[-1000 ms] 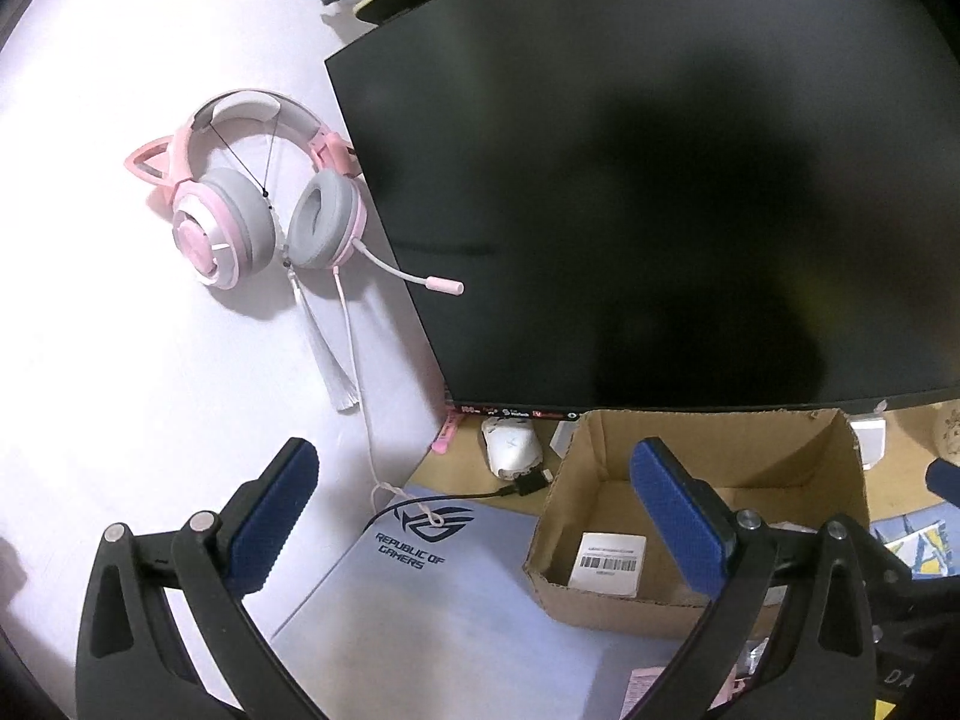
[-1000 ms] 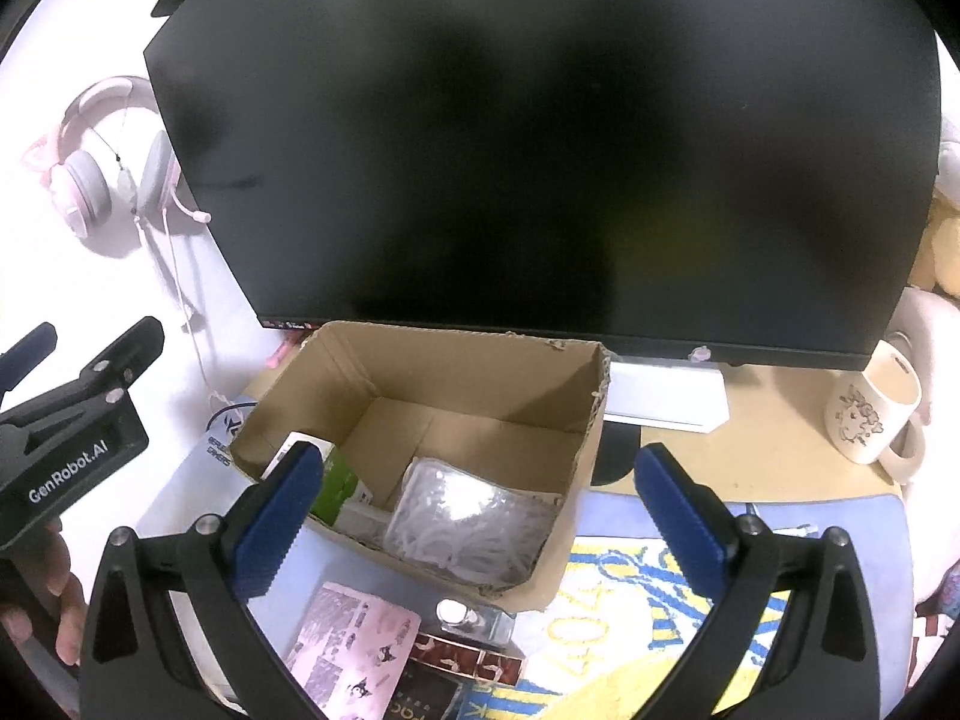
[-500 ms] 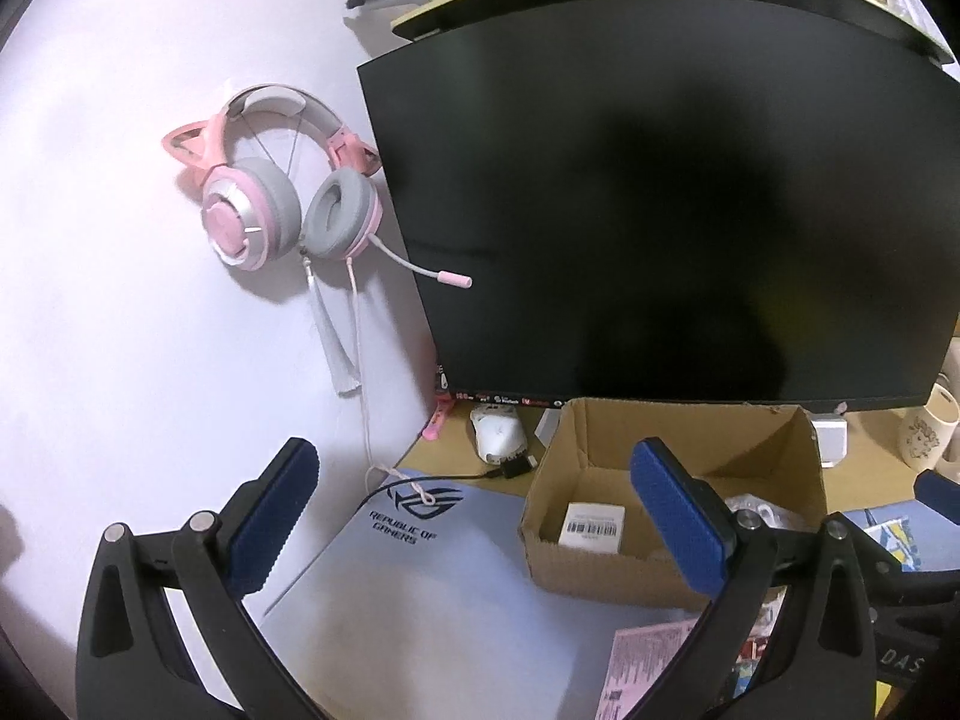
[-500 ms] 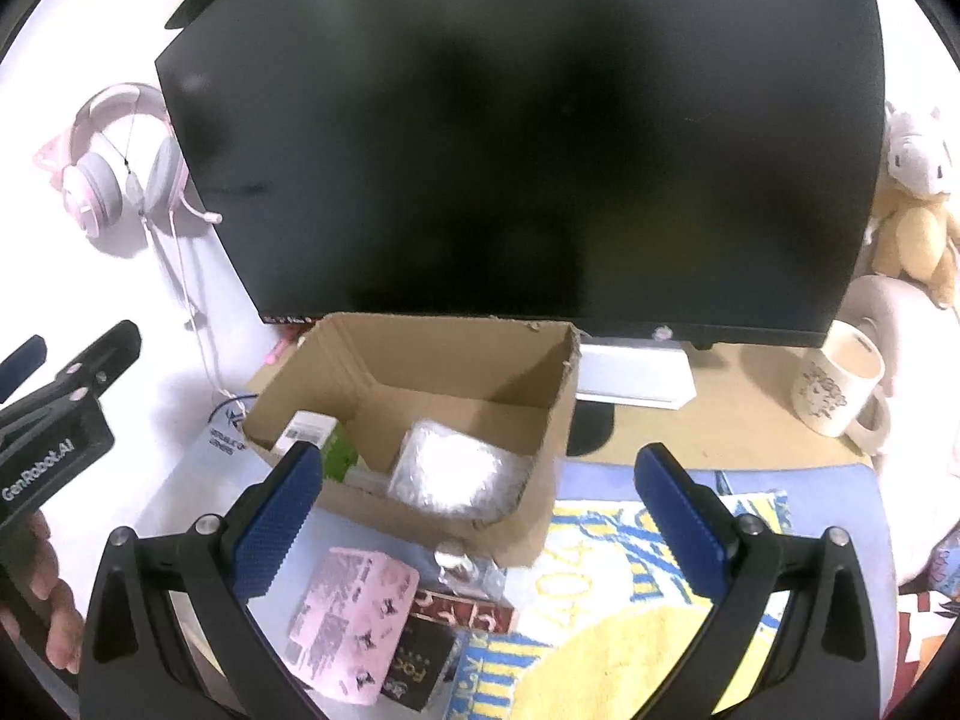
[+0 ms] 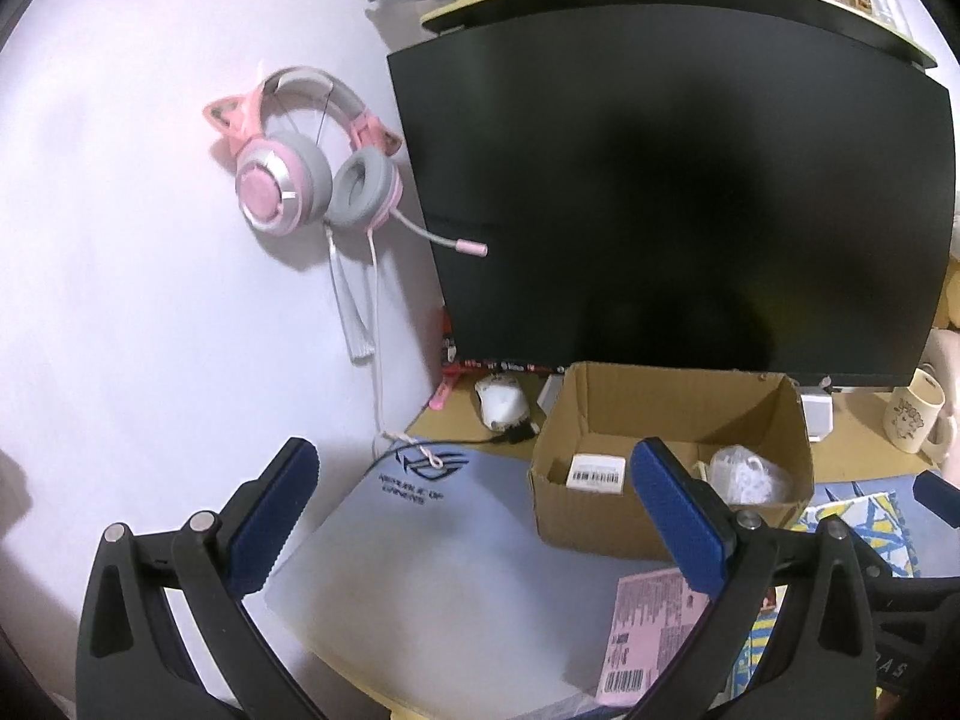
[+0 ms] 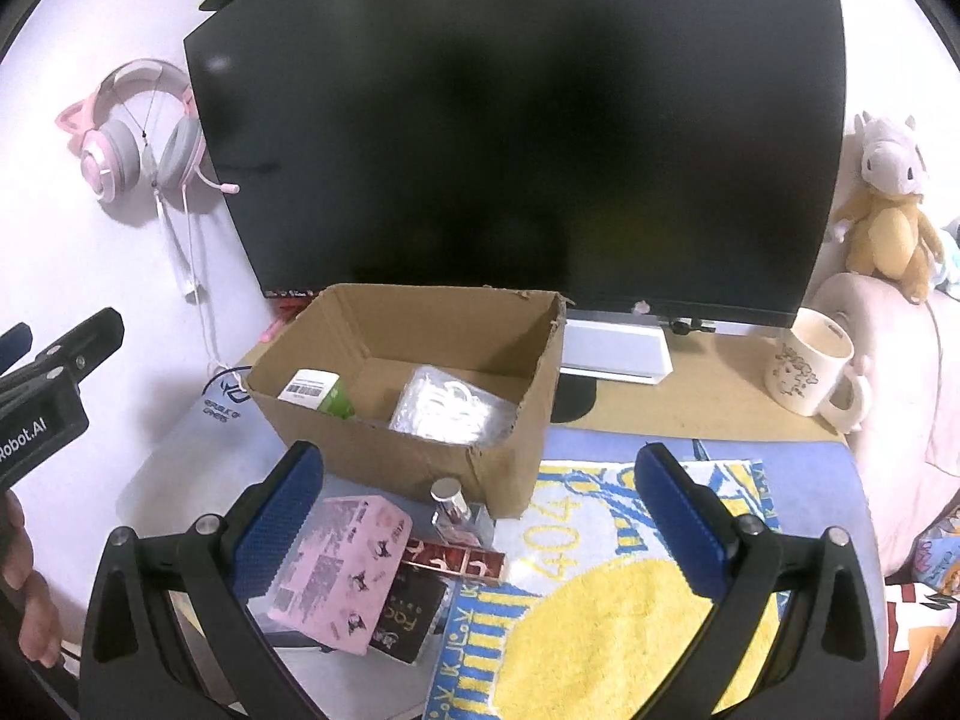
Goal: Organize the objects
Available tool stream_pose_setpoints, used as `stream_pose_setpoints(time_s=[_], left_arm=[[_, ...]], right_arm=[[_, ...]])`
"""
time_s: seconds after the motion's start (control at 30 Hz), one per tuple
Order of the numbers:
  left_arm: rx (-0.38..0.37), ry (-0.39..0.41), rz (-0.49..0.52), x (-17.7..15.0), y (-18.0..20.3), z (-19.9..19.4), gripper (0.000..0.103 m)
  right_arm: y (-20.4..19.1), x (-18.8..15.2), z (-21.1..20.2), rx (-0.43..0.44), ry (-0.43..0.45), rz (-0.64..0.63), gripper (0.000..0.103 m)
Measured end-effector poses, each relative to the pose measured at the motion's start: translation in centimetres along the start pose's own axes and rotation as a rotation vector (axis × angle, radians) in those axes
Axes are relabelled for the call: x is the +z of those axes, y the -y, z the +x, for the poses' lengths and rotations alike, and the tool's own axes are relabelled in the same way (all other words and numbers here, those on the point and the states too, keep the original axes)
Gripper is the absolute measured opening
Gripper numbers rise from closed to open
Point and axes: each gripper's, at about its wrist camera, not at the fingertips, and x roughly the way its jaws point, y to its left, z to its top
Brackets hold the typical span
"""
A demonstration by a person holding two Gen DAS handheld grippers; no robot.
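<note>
An open cardboard box (image 6: 384, 438) stands on the desk before a dark monitor (image 6: 516, 132); it also shows in the left wrist view (image 5: 606, 522). Inside lie a green-and-white carton (image 6: 318, 390) and a clear plastic bag (image 6: 450, 405). In front of the box lie a pink box (image 6: 339, 570), a small glass bottle (image 6: 453, 507), a red-and-gold box (image 6: 462, 561) and a black box (image 6: 408, 621). My right gripper (image 6: 480, 522) is open and empty above these. My left gripper (image 5: 477, 516) is open and empty over the grey mouse mat (image 5: 432, 588).
Pink cat-ear headphones (image 5: 300, 180) hang on the wall at left. A white mouse (image 5: 501, 402) lies under the monitor. A white mug (image 6: 810, 369) and plush toy (image 6: 888, 204) stand at right. A yellow-and-blue towel (image 6: 600, 600) covers the desk front.
Both grippers have pulled back and up from the box, so more of the desk, the shelf and the items in front of the box show. Both stay open.
</note>
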Motion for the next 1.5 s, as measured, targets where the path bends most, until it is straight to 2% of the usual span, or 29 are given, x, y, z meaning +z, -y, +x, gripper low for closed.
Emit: stream_pose_setpoints(time_s=[0.1, 0.23, 0.33, 0.47, 0.6, 0.8, 0.87, 0.9, 1.0, 1.23, 1.37, 1.5], left_arm=[[-0.014, -0.013, -0.003, -1.0, -0.3, 0.3, 0.103], [0.008, -0.017, 0.012, -2.3, -0.4, 0.7, 0.103], [0.015, 0.018, -0.012, -3.1, -0.5, 0.4, 0.103], [0.027, 0.054, -0.067, -3.0, -1.0, -0.3, 0.103], [-0.002, 0.083, -0.054, -2.9, -0.7, -1.2, 0.103], [-0.014, 0.084, -0.024, -3.7, 0.5, -1.3, 0.103], [-0.047, 0.085, -0.019, -4.1, 1.0, -1.3, 0.103], [-0.096, 0.077, -0.025, -4.4, 1.1, -1.2, 0.103], [-0.157, 0.042, -0.033, -4.9, 1.5, -0.7, 0.103], [-0.200, -0.028, -0.009, -6.4, 2.7, 0.6, 0.103], [-0.278, -0.116, -0.035, -7.3, 3.0, 2.1, 0.103], [-0.262, -0.184, -0.046, -7.9, 3.6, 3.6, 0.103]], right_arm=[[0.1, -0.4, -0.3, 0.005, 0.010, 0.010, 0.103], [0.2, -1.0, -0.7, 0.019, 0.030, 0.019, 0.103], [1.0, -1.4, -0.9, 0.072, 0.076, 0.073, 0.103], [1.8, -1.9, -0.7, 0.102, 0.068, 0.121, 0.103], [2.1, -2.5, -0.4, 0.089, 0.063, 0.116, 0.103], [2.4, -3.4, -0.3, 0.091, 0.050, 0.116, 0.103], [2.3, -3.8, -0.4, 0.082, 0.055, 0.111, 0.103], [2.3, -4.0, -0.4, 0.075, 0.054, 0.107, 0.103], [2.0, -4.7, -0.3, 0.063, 0.038, 0.082, 0.103], [1.5, -6.1, 0.1, 0.029, -0.009, 0.045, 0.103], [1.2, -6.9, 0.4, 0.012, -0.038, 0.022, 0.103], [1.0, -7.3, 1.2, 0.004, -0.066, 0.017, 0.103]])
